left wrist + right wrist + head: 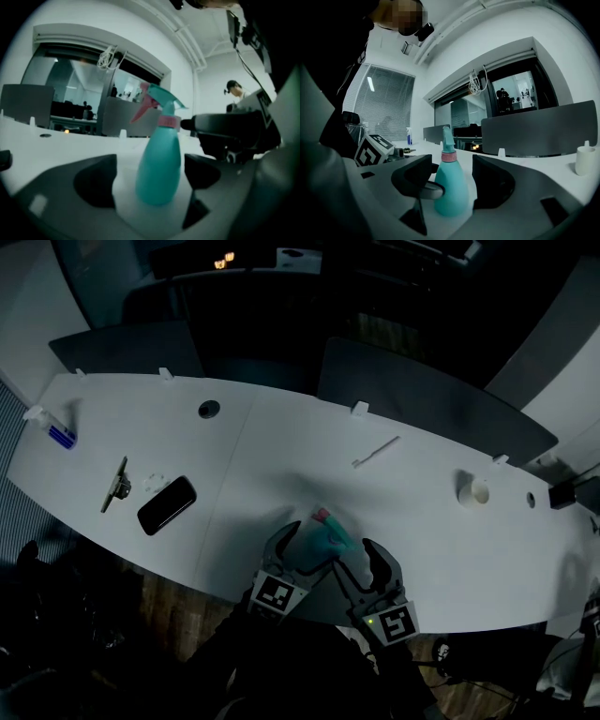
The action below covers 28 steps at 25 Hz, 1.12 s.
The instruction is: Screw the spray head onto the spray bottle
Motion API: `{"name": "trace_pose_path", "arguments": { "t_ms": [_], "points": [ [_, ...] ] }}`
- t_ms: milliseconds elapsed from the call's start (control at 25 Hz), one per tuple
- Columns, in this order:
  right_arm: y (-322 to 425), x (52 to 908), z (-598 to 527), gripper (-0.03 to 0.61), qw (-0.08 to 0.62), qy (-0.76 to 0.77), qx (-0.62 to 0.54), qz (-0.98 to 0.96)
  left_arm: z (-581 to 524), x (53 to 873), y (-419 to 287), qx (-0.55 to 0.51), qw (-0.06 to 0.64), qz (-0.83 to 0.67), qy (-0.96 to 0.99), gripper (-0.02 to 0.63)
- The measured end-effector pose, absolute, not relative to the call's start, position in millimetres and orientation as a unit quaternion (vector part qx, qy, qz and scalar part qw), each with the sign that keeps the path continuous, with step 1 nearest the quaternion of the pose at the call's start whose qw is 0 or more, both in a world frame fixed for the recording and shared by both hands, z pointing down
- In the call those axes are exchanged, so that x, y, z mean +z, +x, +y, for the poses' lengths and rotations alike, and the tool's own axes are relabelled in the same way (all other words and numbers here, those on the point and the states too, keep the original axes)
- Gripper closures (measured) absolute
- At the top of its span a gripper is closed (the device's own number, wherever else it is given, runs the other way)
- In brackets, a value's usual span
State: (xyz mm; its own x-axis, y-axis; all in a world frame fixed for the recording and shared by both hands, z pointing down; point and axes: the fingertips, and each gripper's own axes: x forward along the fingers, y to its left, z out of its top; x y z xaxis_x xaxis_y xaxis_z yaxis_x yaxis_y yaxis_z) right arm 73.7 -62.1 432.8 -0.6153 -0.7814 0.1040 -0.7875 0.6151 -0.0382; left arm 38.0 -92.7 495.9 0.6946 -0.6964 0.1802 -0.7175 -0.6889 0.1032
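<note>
A long white table (281, 456) curves across a dim office, seen from above. A teal spray bottle (330, 542) stands upright close to the table's near edge, about midway along it. The spray head (159, 101) sits on top of the bottle, its pink trigger sticking out to one side and a pink collar ringing the neck (how tightly the collar is screwed down cannot be told).

Two hand-held claws reach in from the near edge, one on each side of the bottle. The left claw (300, 545) is spread wide; in the left gripper view its dark jaws stand either side of the bottle's base with white table showing between jaw and bottle, so it holds nothing. The right claw (361, 563) is also wide open. In the right gripper view the bottle stands in the gap between its jaws, with clear space on the right-hand side and no pad pressing on it.

Further along the table towards its left end lie a black phone (167, 504) and, beside it, a small metal tool (114, 486). A little blue bottle (62, 435) stands near the far left corner. A white cup (478, 491) stands near the right end, and a thin white stick (375, 452) lies near the far edge.
</note>
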Motion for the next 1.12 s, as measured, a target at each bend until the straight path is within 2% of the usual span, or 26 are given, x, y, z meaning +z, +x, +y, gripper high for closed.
{"name": "trace_pose_path", "arguments": {
  "t_ms": [200,360,400,440,520,560,640,760,880,1120],
  "points": [
    [100,437,-52,0.328,0.041,0.439,0.036,-0.897,-72,479,13,0.046,0.087,-0.431,0.897,0.164],
    [93,444,-42,0.330,0.057,0.421,0.027,-0.905,-64,464,0,0.021,0.100,-0.465,0.879,0.168],
    [91,441,-37,0.330,0.058,0.416,0.028,-0.907,-61,459,-1,0.021,0.100,-0.473,0.875,0.210],
    [92,439,-32,0.330,0.060,0.414,0.027,-0.908,-59,454,-1,0.024,0.097,-0.482,0.870,0.302],
    [98,434,-26,0.331,0.062,0.426,0.028,-0.902,-58,441,-1,0.026,0.087,-0.498,0.863,0.572],
    [103,433,-24,0.360,0.064,0.436,0.031,-0.897,-56,436,-2,0.025,0.081,-0.501,0.861,0.608],
    [111,434,-17,0.573,0.077,0.458,0.041,-0.884,-53,432,-5,0.030,0.061,-0.506,0.860,0.609],
    [112,438,4,0.574,0.091,0.474,0.053,-0.874,-38,425,-10,0.050,0.030,-0.522,0.851,0.611],
    [109,438,36,0.574,0.096,0.491,0.051,-0.865,-5,419,-14,0.057,0.028,-0.531,0.845,0.611],
    [95,427,98,0.574,0.083,0.518,0.013,-0.851,68,414,-32,0.048,-0.002,-0.545,0.837,0.611]
  ]
}}
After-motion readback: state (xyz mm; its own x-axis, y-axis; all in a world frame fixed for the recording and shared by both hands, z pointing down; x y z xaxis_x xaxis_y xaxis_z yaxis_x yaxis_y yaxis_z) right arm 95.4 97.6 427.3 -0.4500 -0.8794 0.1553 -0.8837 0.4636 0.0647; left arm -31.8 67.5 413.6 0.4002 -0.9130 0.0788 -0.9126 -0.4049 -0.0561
